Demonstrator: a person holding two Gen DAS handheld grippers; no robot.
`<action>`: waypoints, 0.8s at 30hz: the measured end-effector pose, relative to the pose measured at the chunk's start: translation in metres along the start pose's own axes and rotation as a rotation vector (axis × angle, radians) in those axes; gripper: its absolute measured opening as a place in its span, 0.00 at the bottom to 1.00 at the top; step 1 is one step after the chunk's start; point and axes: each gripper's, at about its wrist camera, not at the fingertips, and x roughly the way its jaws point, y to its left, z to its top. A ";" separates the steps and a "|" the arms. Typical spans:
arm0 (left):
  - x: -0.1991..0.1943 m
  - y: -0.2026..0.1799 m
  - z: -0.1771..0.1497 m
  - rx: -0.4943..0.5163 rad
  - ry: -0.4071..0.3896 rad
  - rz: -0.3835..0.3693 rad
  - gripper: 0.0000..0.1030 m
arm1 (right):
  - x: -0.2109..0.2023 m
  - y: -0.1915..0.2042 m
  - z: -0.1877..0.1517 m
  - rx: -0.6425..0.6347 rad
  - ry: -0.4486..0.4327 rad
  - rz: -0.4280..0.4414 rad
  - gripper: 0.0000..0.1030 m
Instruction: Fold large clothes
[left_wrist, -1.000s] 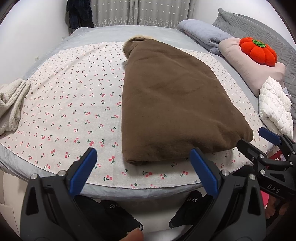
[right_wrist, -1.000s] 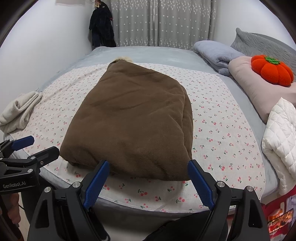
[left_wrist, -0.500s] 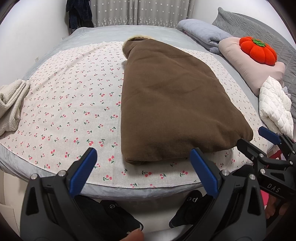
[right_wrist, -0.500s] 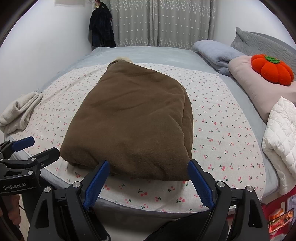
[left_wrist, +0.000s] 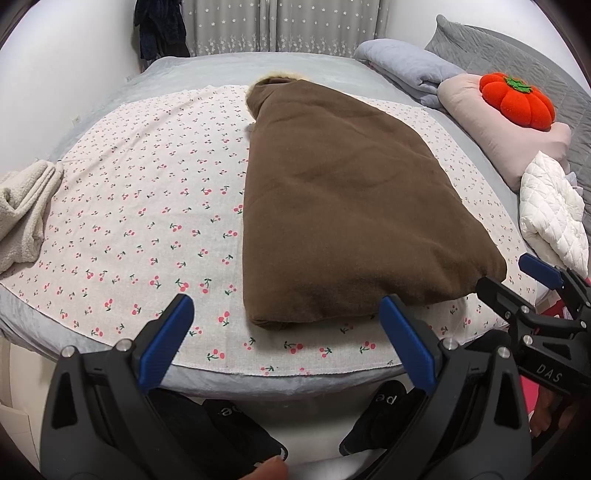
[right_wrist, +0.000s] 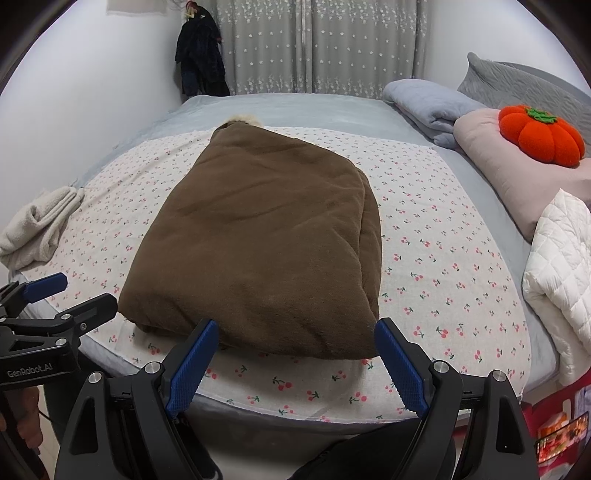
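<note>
A large brown coat (left_wrist: 343, 206) lies folded lengthwise on the cherry-print sheet (left_wrist: 140, 206), its fur-trimmed hood at the far end; it also shows in the right wrist view (right_wrist: 266, 236). My left gripper (left_wrist: 286, 343) is open and empty, at the bed's near edge just short of the coat's hem. My right gripper (right_wrist: 295, 365) is open and empty, also just short of the hem. Each gripper shows in the other's view: the right one (left_wrist: 524, 280) at the coat's right corner, the left one (right_wrist: 66, 299) at its left corner.
A cream towel (left_wrist: 22, 210) lies at the sheet's left edge. A white quilted jacket (left_wrist: 554, 218), a pink pillow (left_wrist: 506, 129) with an orange pumpkin cushion (left_wrist: 517, 99) and a grey blanket (left_wrist: 406, 70) line the right side. Dark clothes hang on the far wall (right_wrist: 201, 55). Black slippers (left_wrist: 376, 417) sit on the floor.
Both grippers have edged very slightly toward the coat's hem. The coat has not moved.
</note>
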 end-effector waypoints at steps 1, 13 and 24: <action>0.000 0.000 0.000 -0.001 -0.001 0.003 0.97 | 0.000 0.000 0.000 0.001 0.000 0.000 0.85; 0.000 0.000 0.000 -0.003 -0.003 0.011 0.97 | 0.000 0.001 0.001 0.000 0.000 -0.003 0.85; 0.000 -0.001 0.000 -0.003 -0.003 0.014 0.97 | -0.001 0.003 0.001 0.002 0.002 -0.004 0.85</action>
